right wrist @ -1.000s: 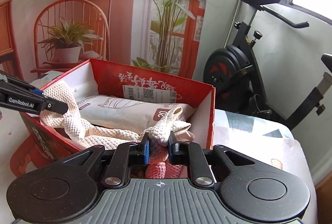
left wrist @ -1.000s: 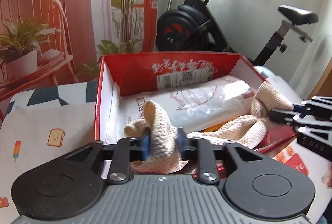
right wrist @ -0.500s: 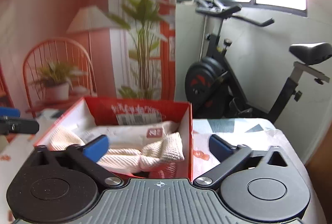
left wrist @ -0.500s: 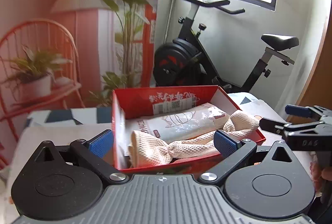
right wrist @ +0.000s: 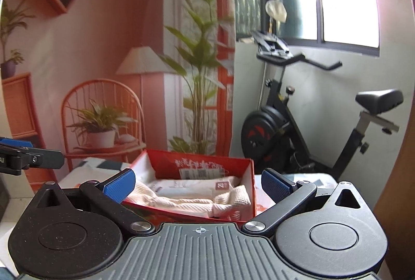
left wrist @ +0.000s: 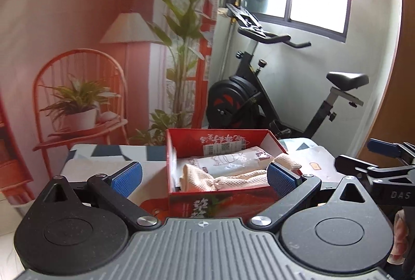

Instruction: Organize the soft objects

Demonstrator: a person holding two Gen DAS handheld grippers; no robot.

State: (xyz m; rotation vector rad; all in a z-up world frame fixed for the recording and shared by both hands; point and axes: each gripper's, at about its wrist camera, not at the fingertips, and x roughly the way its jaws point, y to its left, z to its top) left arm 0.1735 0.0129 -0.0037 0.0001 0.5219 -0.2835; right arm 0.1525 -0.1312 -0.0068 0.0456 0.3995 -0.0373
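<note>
Ahead and below both wide-open, empty hand-held grippers — left hand-held gripper (left wrist: 203, 177), right hand-held gripper (right wrist: 198, 185) — the cream knitted cloth (left wrist: 230, 180) lies crosswise in the red box (left wrist: 220, 198) on the table (left wrist: 103, 163), roughly equidistant from each.

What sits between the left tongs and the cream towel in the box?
Only the red box's near wall. In the left wrist view the left tongs stand open and empty, back from the box; the cream towel lies inside, against a white packet.
</note>
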